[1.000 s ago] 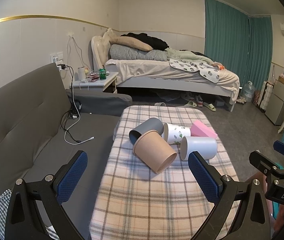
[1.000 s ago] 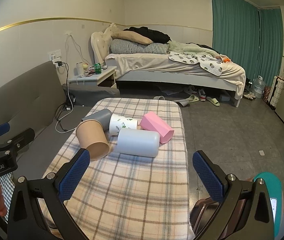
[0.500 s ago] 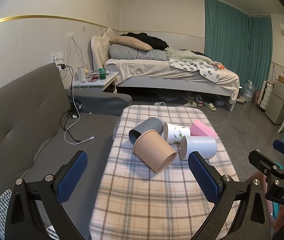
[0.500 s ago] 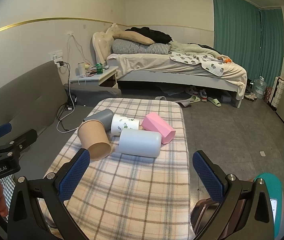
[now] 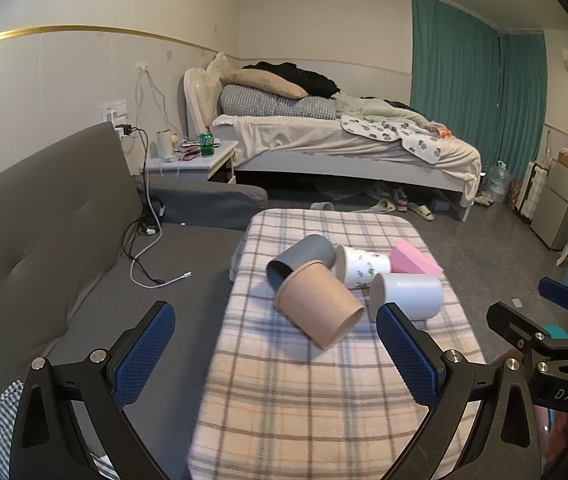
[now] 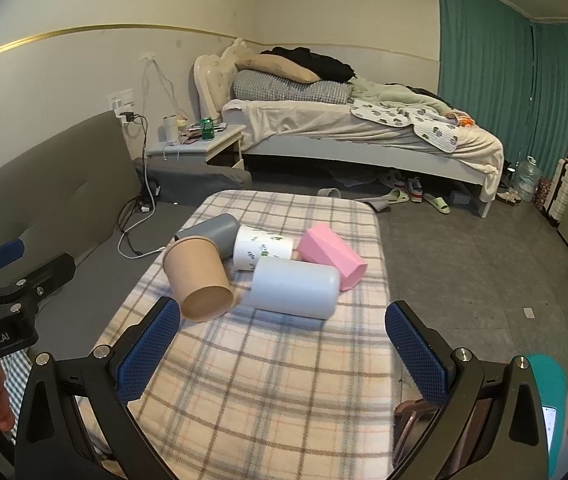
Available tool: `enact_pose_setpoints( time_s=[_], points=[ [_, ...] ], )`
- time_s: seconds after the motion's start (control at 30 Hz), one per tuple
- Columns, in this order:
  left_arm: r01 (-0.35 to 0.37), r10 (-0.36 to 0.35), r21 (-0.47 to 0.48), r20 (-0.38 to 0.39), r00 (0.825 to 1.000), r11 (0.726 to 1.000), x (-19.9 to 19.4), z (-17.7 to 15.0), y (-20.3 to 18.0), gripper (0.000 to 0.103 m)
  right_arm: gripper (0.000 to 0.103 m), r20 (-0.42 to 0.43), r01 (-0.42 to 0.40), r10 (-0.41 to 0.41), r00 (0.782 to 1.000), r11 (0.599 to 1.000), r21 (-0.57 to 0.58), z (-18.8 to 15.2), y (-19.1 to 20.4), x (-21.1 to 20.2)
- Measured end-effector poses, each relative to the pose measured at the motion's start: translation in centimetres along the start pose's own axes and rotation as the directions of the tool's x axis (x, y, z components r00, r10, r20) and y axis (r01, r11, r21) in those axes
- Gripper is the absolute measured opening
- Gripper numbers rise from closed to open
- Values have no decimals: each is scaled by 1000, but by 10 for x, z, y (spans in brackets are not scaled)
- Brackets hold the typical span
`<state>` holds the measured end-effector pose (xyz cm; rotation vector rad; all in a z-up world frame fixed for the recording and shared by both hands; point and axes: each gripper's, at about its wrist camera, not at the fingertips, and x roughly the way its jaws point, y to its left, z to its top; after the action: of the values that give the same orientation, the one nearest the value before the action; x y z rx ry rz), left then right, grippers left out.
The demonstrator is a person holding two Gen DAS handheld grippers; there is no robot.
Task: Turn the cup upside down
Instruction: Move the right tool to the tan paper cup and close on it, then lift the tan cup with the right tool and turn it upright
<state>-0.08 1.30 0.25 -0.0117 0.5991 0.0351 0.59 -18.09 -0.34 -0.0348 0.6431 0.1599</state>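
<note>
Nearest the cameras, both sets of tongs are spread wide with nothing between them: the left tongs (image 5: 275, 348) and the right tongs (image 6: 279, 340) hang over the near end of the counter (image 6: 267, 392), a low surface under a plaid blanket, well short of the cups, which reads as an approach with no grasp begun. Past them, five cups lie on their sides in a tight cluster at mid-counter, so each will need lifting and turning until its mouth faces down. The brown paper cup (image 6: 197, 280) is closest, its open mouth facing the cameras, and it leans against the gray cup (image 6: 213, 232) behind it; being nearest and on top, it looks the easiest first pick. Just beside it lies the pale plastic cup (image 6: 294, 288), with the white printed cup (image 6: 261, 252) and the pink cup (image 6: 332, 256) touching behind. Because they rest against each other, pulling one may roll its neighbours. Farther off stand a gray sofa (image 5: 43, 216) and a bed (image 5: 344, 140).
</note>
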Motion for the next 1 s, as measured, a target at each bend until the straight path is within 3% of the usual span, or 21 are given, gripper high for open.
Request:
enact_pose_setpoints(
  time_s=[0.23,0.47,0.77,1.0],
  points=[
    [-40,40,-9,-35,999,999,28,2,26,103,103,-66,-61,58,996,997,-37,5,26,46],
    [-63,57,-50,-109,992,997,81,-13,66,103,103,-182,-116,97,979,989,-94,1,60,125],
    [-81,65,-83,-184,981,993,128,-34,93,103,102,-279,-144,92,956,975,-172,-2,93,207],
    [-75,57,-84,-200,978,994,133,-39,97,103,85,-334,-144,66,940,966,-215,-7,105,225]
  ],
)
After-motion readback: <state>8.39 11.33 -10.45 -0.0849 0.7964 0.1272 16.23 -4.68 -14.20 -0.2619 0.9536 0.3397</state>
